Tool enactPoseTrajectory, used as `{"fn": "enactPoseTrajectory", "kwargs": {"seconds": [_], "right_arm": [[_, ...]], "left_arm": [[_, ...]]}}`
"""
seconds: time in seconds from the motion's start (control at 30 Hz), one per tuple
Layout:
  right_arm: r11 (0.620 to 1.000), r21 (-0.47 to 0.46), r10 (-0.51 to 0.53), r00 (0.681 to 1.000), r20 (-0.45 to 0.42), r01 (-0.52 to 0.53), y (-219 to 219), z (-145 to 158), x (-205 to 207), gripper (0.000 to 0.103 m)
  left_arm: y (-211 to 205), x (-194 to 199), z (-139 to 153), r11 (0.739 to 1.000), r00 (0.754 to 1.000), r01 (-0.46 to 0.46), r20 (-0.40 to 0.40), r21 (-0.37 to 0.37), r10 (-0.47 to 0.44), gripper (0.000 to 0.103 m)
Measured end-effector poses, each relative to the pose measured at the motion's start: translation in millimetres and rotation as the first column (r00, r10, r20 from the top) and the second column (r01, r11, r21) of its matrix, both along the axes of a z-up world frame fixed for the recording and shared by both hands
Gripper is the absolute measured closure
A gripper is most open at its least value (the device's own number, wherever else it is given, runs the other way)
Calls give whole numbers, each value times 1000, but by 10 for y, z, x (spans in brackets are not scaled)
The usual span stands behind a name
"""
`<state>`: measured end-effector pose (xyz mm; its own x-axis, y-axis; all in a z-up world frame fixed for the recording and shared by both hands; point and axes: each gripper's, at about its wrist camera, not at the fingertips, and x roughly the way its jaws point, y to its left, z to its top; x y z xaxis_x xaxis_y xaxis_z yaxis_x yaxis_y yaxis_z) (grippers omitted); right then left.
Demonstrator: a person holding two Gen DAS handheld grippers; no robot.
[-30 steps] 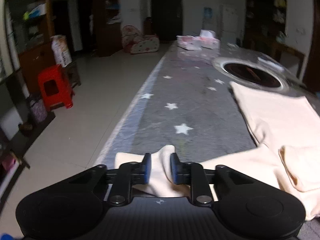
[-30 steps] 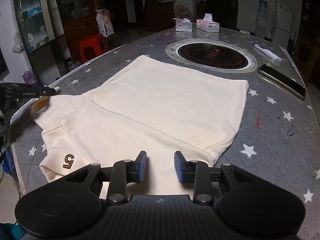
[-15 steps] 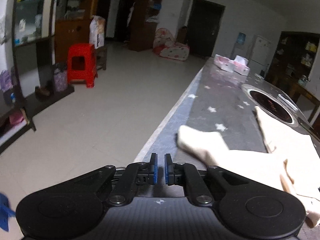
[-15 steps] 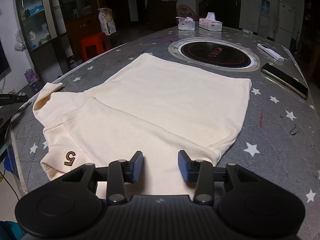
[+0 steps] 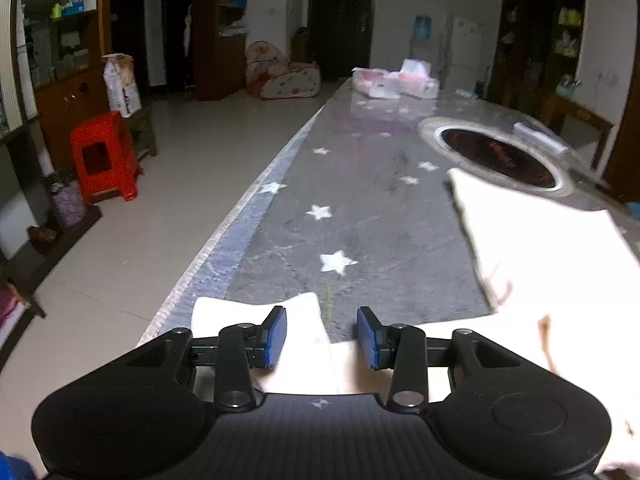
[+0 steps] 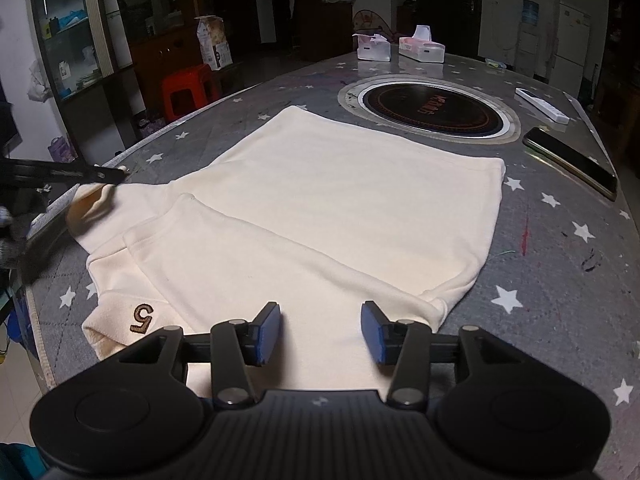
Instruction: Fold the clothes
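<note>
The left gripper [image 5: 322, 338] is seen with its jaws parted, having just been opening, above a cream sleeve end [image 5: 296, 328] lying unpinched between the blue pads near the table's left edge. The right gripper [image 6: 320, 334] is likewise released, its jaws just widened, over the near hem of the cream garment [image 6: 320, 208] (a brown "5" [image 6: 143, 317] is stitched at its near left), which is spread flat on the star-patterned table [image 6: 560, 288]. Farther off are found a round inset cooktop [image 6: 430, 110], a phone [image 6: 570, 162] at the right, and two tissue boxes [image 6: 400, 48] at the far end.
</note>
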<state>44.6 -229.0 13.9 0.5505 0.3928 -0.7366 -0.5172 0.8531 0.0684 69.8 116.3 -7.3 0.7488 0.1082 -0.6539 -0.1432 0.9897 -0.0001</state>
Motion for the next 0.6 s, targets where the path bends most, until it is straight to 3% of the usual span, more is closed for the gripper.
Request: {"fn": "enactPoseTrajectory", "kwargs": {"seconds": [0.07,0.13,0.37,0.53,0.6], "right_arm": [[1000,4,-2,1000,-2,2,-6,-2,6,57],[1000,5,-1,1000,-1,1,-6,-4,7,57],[1000,6,4,1000,4,-4,2,-9,6,56],[1000,7,5,1000,4,-5,1,-9,5,55],[1000,6,5,1000,4,-5,4,-10,6,55]], "left_arm": [[78,-42,-2,1000,1000,-27,8,-11,27,83],[172,-95,-1,998,998,-55,15,-30,56,93],[596,-566,85,978,979,-167,99,-122,179,100],[876,-856,43,955,966,-230,77,-188,248,100],[863,-882,72,957,969,-217,79,-191,235,99]]}}
